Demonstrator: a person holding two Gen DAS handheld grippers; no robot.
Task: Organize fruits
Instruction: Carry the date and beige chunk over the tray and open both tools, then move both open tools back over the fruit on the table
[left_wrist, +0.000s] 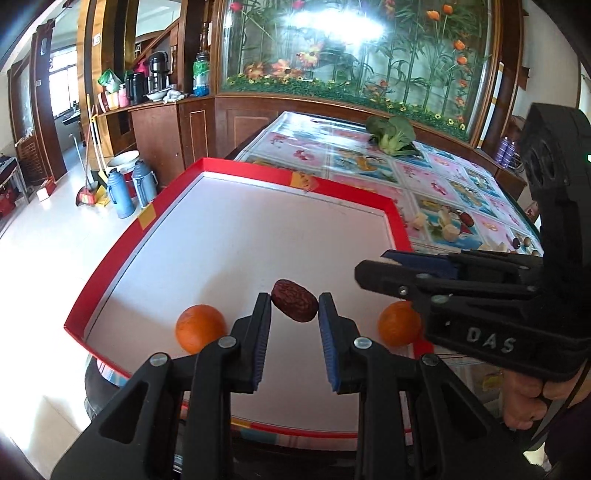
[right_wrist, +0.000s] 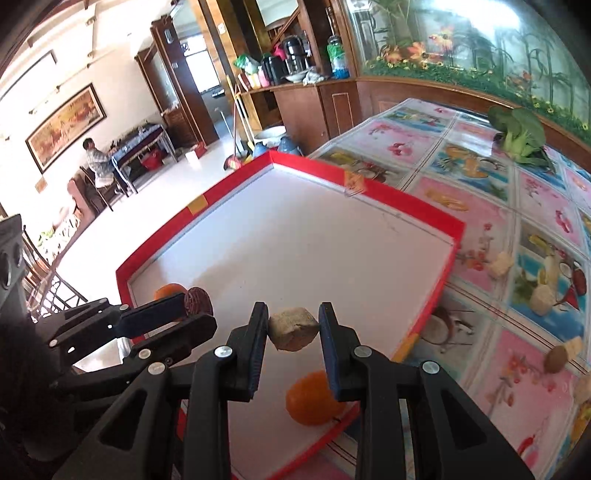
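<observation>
left gripper (left_wrist: 294, 308) squeezes a red date (left_wrist: 294, 305) | right gripper (right_wrist: 293, 328) squeezes a tan chunk (right_wrist: 293, 328) | both over the tray (left_wrist: 229, 221)

Wrinkled matt date (left_wrist: 294, 306); glossy tablecloth (left_wrist: 436, 177)

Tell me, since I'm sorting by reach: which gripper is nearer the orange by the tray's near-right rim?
Right. The right gripper, shut on a tan chunk, hangs just above that orange. The left gripper, holding a red date, sits farther left, mid-tray.
</observation>
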